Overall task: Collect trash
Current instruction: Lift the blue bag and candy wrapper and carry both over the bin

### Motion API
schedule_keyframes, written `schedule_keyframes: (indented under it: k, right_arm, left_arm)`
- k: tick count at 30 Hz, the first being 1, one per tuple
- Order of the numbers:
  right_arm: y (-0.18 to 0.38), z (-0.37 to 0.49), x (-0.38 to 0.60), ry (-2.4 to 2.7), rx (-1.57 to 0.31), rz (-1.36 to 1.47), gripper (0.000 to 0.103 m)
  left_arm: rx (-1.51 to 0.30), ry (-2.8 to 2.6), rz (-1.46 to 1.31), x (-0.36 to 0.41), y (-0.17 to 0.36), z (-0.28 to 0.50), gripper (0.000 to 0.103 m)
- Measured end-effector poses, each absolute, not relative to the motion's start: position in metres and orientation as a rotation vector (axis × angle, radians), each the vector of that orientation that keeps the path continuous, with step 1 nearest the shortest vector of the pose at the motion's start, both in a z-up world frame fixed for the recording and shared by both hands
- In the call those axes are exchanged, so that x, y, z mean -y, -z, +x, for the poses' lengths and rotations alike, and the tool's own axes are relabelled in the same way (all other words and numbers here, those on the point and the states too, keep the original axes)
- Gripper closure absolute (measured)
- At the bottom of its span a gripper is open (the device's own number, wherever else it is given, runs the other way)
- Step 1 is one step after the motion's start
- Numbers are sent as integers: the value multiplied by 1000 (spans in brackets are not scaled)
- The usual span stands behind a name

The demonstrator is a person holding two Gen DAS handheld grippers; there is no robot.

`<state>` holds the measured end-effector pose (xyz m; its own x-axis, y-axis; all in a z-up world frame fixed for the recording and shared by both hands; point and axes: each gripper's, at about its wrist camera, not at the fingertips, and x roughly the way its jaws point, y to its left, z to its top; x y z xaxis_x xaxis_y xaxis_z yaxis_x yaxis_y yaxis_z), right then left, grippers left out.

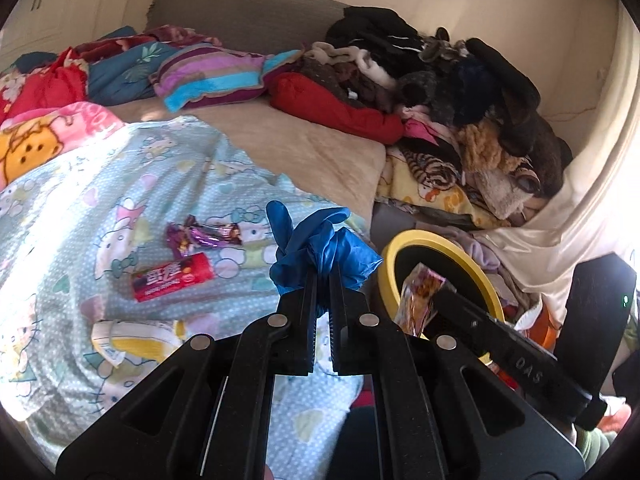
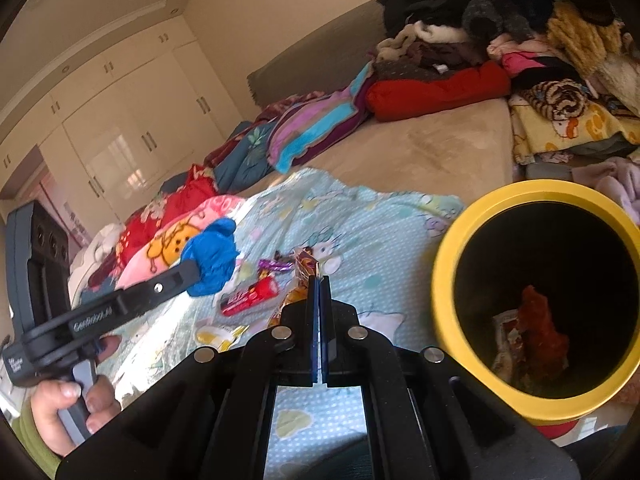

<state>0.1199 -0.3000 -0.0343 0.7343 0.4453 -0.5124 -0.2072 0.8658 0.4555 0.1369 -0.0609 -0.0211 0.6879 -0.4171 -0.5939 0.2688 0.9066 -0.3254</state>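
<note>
My left gripper (image 1: 324,276) is shut on a crumpled blue glove (image 1: 320,246), held above the cartoon-print blanket. In the right wrist view the same glove (image 2: 212,260) shows at the tip of the left gripper (image 2: 194,270). My right gripper (image 2: 319,280) is shut on a clear orange-printed wrapper (image 2: 298,280); in the left wrist view it (image 1: 438,290) holds that wrapper (image 1: 418,300) over the mouth of the yellow-rimmed black bin (image 1: 416,236). The bin (image 2: 536,188) stands just right of the right gripper with red trash (image 2: 540,328) inside.
On the blanket lie a red snack wrapper (image 1: 172,278), a purple wrapper (image 1: 204,236) and a white-and-yellow wrapper (image 1: 132,340). Pillows and a heap of clothes (image 1: 460,92) crowd the far side of the bed. A hand (image 2: 60,408) grips the left gripper's handle.
</note>
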Motion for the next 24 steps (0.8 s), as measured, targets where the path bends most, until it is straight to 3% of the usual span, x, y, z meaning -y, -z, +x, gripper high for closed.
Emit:
schedule_keyframes:
  k: [24]
  right_arm:
    - [38,118,405,-129,-578,462,102]
  left_arm:
    - [-728,522,-124,138,24,127,101]
